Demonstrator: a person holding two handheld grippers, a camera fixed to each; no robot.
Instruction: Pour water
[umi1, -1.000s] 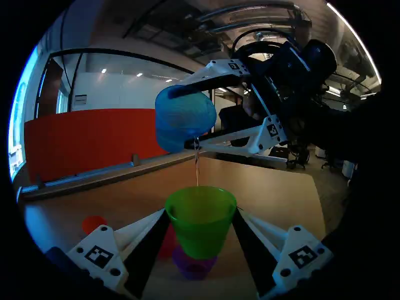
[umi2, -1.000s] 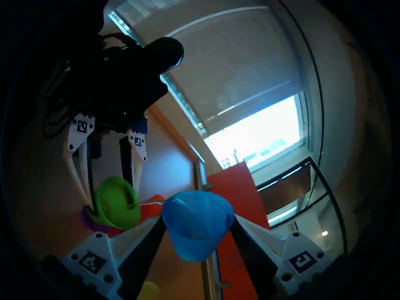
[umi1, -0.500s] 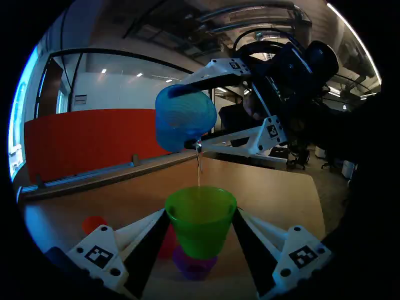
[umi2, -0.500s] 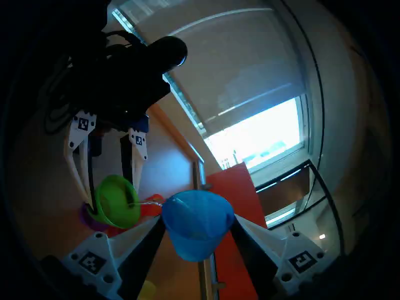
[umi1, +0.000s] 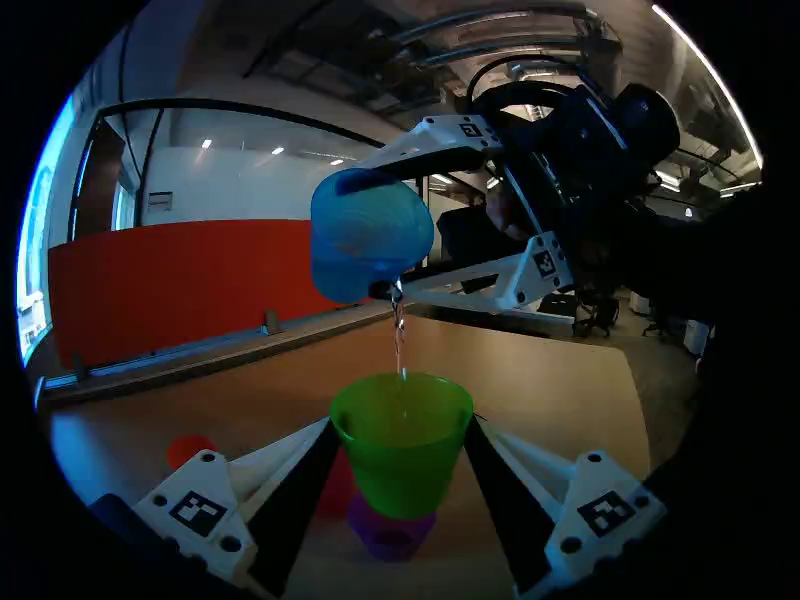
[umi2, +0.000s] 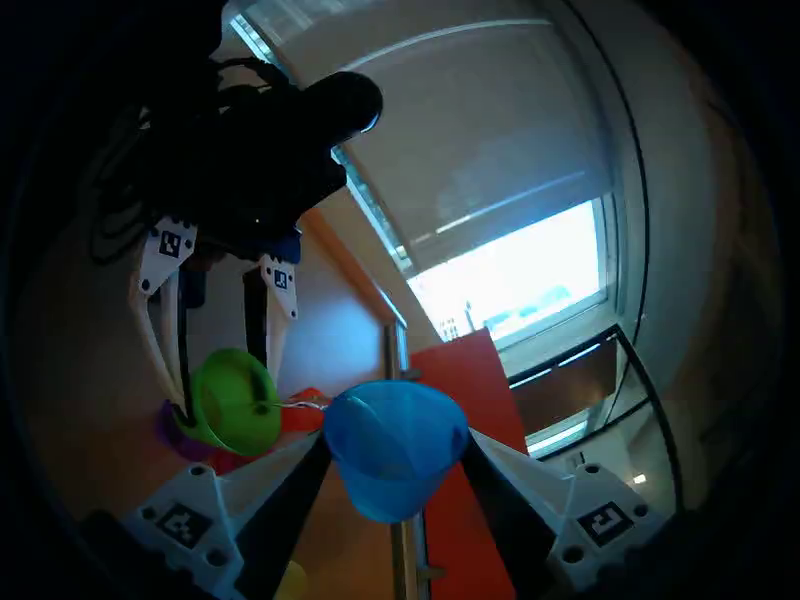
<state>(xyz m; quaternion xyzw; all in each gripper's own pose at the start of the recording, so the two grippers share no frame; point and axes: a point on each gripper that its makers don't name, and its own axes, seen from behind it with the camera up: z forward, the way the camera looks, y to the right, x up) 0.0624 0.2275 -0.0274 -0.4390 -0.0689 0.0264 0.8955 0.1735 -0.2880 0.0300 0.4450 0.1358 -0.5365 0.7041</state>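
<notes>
Little has changed over the last second. The right gripper (umi2: 395, 450) stays clenched on the blue cup (umi2: 393, 460), both fingers pressing its sides, with the cup tipped over to about the same angle as before. In the left gripper view the thin stream of water (umi1: 399, 340) still runs from the cup's lower lip, and its foot has drifted slightly toward 3 o'clock inside the mouth below. The left gripper (umi1: 400, 428) keeps grasping the green cup (umi1: 402, 455) upright, directly at 6 o'clock from the blue one. Seen from the right gripper view, it sits at about 9 o'clock from the blue cup.

My reading is that the pour is mid-course and steady, the water landing well inside the rim, so the job now is only to hold this alignment.

Several things cannot be settled:
- **Water levels:** The level in the green cup is not visible, nor is how much is left in the blue cup.
- **Purple cup:** A purple cup (umi1: 390, 530) shows just under the green cup's base, above the wooden table (umi1: 540, 380). Whether the two touch is unclear.
- **Orange cup:** A small orange cup (umi1: 187, 449) at 8 o'clock is partly cut off by a finger.
- **Hands:** The hands holding the grippers are lost in shadow.
</notes>
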